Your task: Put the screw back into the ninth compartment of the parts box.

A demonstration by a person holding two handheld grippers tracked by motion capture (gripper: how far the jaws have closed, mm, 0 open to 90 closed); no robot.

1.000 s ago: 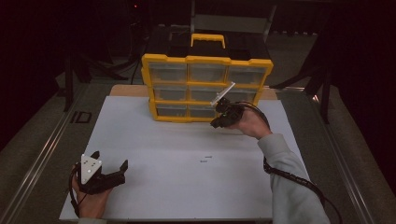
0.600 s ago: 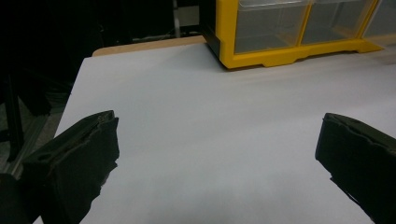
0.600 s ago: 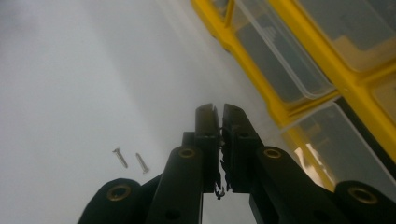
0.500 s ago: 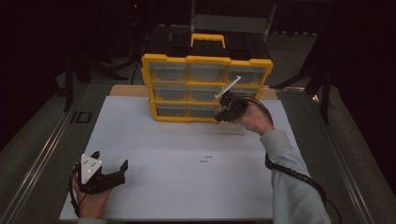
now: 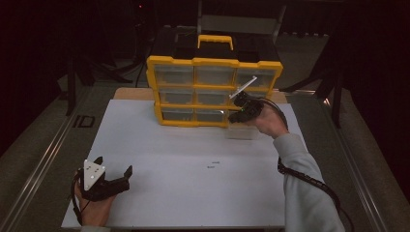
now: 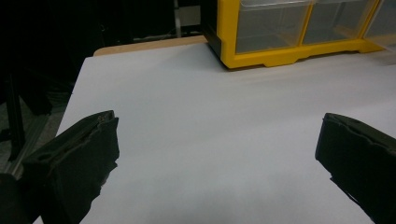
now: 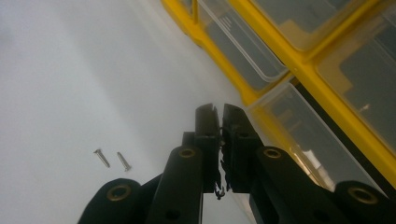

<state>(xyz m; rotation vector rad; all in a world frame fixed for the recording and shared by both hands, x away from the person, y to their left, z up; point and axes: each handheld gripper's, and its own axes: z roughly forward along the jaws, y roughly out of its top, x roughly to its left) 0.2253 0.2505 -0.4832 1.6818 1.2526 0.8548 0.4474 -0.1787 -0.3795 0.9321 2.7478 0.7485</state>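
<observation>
White paper sheet (image 5: pixel 193 159) covers the table. Yellow drawer cabinet (image 5: pixel 212 92) stands at its twelve o'clock edge, clear drawers facing the person. A clear drawer (image 5: pixel 240 131) sits on the sheet at the cabinet's five o'clock corner, just under the right hand. The left gripper (image 5: pixel 113 180) rests at seven o'clock, jaws wide apart with nothing between. The right gripper (image 7: pixel 219 116), at one o'clock by the cabinet, has its jaws pressed together just beside the drawer. Two small screws (image 7: pixel 112 159) lie near the sheet's middle.
</observation>
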